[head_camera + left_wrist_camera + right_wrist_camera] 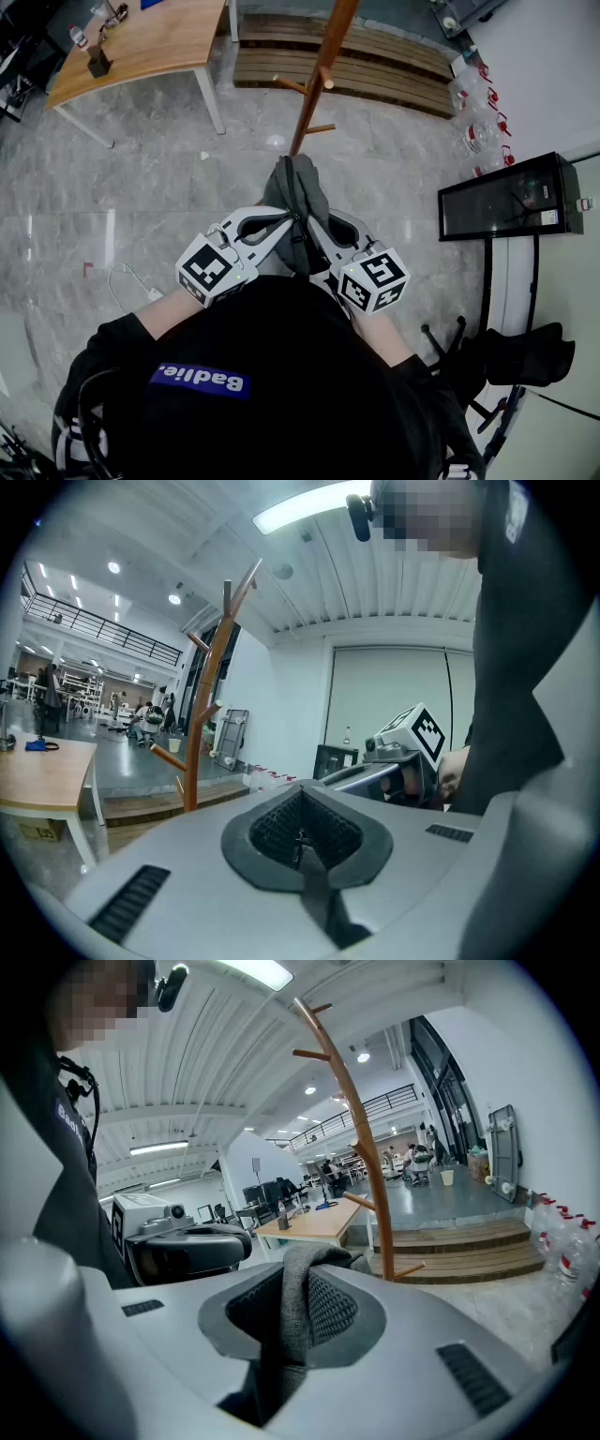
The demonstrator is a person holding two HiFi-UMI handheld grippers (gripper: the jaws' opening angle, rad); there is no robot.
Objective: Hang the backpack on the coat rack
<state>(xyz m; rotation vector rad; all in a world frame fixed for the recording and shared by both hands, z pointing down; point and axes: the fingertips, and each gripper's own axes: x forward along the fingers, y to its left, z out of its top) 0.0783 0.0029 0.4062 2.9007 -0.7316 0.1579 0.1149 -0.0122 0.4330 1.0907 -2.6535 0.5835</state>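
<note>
The wooden coat rack (314, 89) stands straight ahead, its pegs bare. Right of it sits a black glass-topped cabinet (511, 199); what it holds I cannot tell. The grey backpack (298, 202) hangs bunched between both grippers, just short of the pole. The right gripper (315, 230) has its jaws pinching a thick grey fold. The left gripper (285, 223) has its jaws pressed on a thin dark edge. Clear water jugs (473, 98) line the wall.

Grey backpack (298, 197) aloft, just before upright wooden coat rack (313, 94).
</note>
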